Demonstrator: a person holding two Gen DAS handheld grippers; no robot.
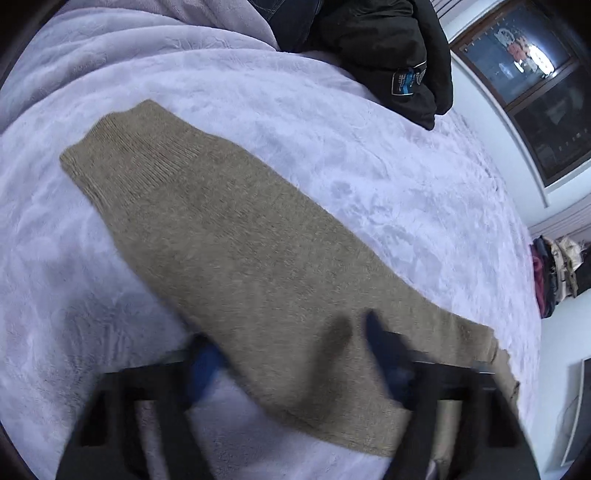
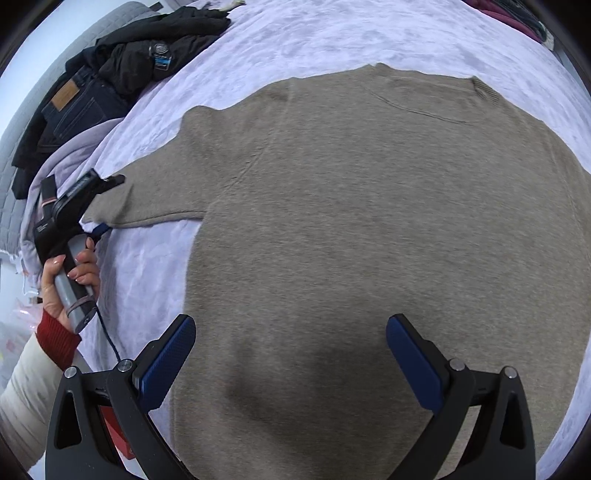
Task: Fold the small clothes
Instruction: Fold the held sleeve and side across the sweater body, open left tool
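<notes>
A tan knit sweater point(image 2: 369, 221) lies flat on a lilac fleece blanket point(image 2: 332, 33). Its sleeve point(image 1: 221, 236) stretches away in the left wrist view, ribbed cuff point(image 1: 122, 147) at the far end. My left gripper point(image 1: 284, 350) is open, its blue-padded fingers straddling the near part of the sleeve; it also shows in the right wrist view point(image 2: 107, 203) at the sleeve, held by a hand. My right gripper point(image 2: 291, 332) is open and empty, hovering over the sweater's body near the hem.
A black jacket point(image 1: 388, 55) and dark jeans point(image 2: 74, 107) are piled at the blanket's far side. A dark-framed window point(image 1: 535, 92) and hanging clothes point(image 1: 554, 273) stand past the bed edge on the right.
</notes>
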